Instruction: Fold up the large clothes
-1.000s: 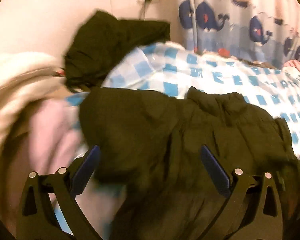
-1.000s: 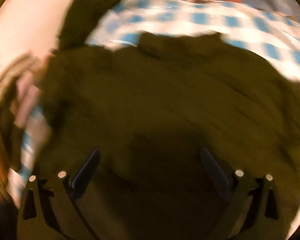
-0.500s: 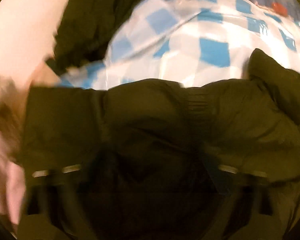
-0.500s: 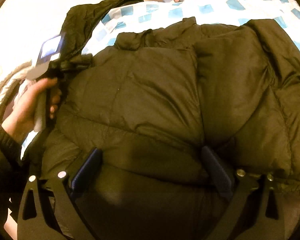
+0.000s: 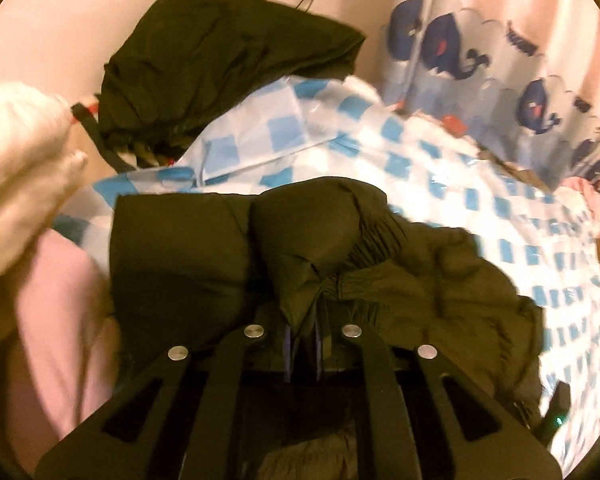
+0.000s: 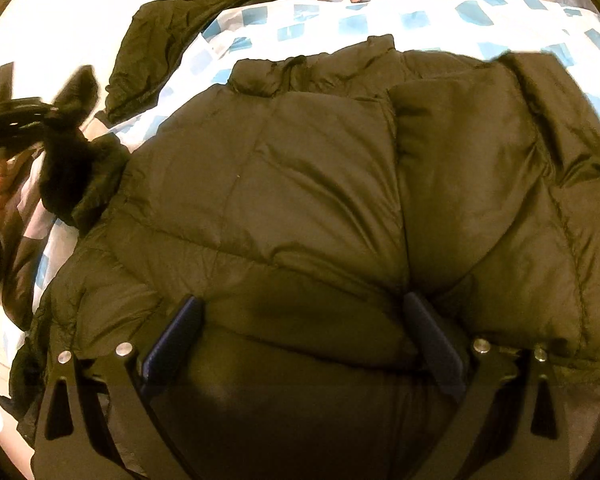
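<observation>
A dark olive quilted puffer jacket (image 6: 320, 200) lies spread across a blue-and-white checked sheet (image 6: 380, 20), its padded panels creased and puffed. One ribbed elastic cuff (image 5: 364, 248) at the jacket's left edge is bunched up (pinched into a tight gather) and lifted off the sheet. Seen from the right wrist, the collar end (image 6: 324, 64) lies farthest away.

Dark olive-green puffer jacket (image 6: 320, 200) | second dark green garment (image 5: 228, 60) behind it | sheet (image 5: 480, 208) checked in blue and white | curtain (image 5: 480, 56) pale blue and pink, printed with navy whales | pink cloth (image 5: 52, 320) and cream-white fleece (image 5: 16, 152) at left | black tongs (image 5: 302, 344) with blue pads (image 6: 172, 340)
</observation>
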Available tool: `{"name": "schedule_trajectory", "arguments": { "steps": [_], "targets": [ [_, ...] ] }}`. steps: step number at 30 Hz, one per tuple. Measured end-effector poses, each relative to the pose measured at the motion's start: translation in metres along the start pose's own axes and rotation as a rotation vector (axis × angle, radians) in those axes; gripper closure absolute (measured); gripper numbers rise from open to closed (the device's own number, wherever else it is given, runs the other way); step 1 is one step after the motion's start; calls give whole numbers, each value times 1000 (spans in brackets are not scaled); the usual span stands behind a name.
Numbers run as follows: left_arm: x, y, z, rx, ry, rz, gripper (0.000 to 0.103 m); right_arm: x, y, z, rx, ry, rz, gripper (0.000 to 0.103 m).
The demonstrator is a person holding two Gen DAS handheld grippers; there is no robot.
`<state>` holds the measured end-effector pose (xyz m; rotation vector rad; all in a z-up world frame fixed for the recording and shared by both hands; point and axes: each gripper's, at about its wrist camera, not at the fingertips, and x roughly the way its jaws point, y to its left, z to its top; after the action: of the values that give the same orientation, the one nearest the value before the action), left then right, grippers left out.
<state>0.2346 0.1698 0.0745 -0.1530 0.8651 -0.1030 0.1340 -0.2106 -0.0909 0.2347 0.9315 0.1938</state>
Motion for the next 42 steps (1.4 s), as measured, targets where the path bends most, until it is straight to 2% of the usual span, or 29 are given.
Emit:
{"name": "schedule_trajectory", "arguments": {
  "steps": [2, 4, 6, 9, 10, 12, 13, 15, 17, 18, 19, 20, 22, 25, 27, 29, 30, 31, 32, 33, 36, 37, 39, 42],
  "targets": [
    [-22, 4, 2, -7, -16, -61, 96, -19, 29, 6, -136, -88, -45, 6],
    [-37, 5, 0, -6, -34, -102, 96, -26, 63, 13, -253, -121, -48, 6],
    [-52, 8, 1, -13, -53, -143, 96, -7, 101, 26, -348, -64, -23, 6],
    [-72, 16, 5, -43, -91, -206, 96, 43, 158, 44, -456, 50, -4, 6],
    [-81, 18, 6, -50, -108, -226, 96, 56, 171, 46, -487, 65, -21, 6],
    [-99, 23, 9, -53, -144, -249, 96, 100, 198, 51, -567, 128, -139, 6],
    [-104, 24, 10, -53, -153, -257, 96, 111, 201, 52, -567, 139, -151, 6],
    [-123, 30, 12, -54, -189, -281, 96, 126, 188, 67, -440, 144, -130, 9],
    [-137, 33, 14, -48, -216, -299, 96, 125, 160, 85, -234, 143, -17, 31],
    [-146, 36, 14, -48, -234, -315, 96, 124, 146, 92, -133, 143, 45, 60],
    [-153, 39, 14, -50, -247, -326, 96, 123, 132, 98, -40, 137, 106, 79],
    [-157, 40, 14, -52, -257, -337, 96, 122, 116, 105, 68, 125, 185, 83],
    [-166, 45, 13, -58, -274, -359, 96, 115, 101, 114, 181, 76, 287, 86],
    [-177, 51, 11, -74, -291, -390, 96, 97, 111, 124, 182, -32, 391, 86],
    [-182, 54, 10, -84, -298, -412, 96, 97, 133, 124, 121, -53, 395, 87],
    [-185, 56, 9, -88, -307, -421, 96, 113, 156, 122, 38, -1, 320, 86],
    [-187, 55, 9, -88, -308, -426, 96, 135, 169, 117, -23, 85, 237, 78],
    [-187, 55, 9, -91, -306, -430, 96, 162, 175, 107, -41, 213, 209, 43],
    [-188, 55, 9, -94, -303, -437, 96, 173, 174, 103, -39, 270, 212, 29],
    [-190, 52, 9, -91, -299, -443, 96, 171, 175, 101, -44, 266, 211, 27],
    [-196, 37, 11, -57, -298, -446, 96, 129, 161, 104, 9, 170, 320, 27],
    [-197, 33, 12, -53, -297, -452, 96, 107, 150, 104, 23, 135, 344, 23],
    [-198, 16, 15, -32, -290, -470, 96, 71, 128, 101, 30, 99, 342, 15],
    [-196, -12, 14, -2, -279, -487, 96, 34, 82, 87, 66, 94, 312, 14]
  ]
}}
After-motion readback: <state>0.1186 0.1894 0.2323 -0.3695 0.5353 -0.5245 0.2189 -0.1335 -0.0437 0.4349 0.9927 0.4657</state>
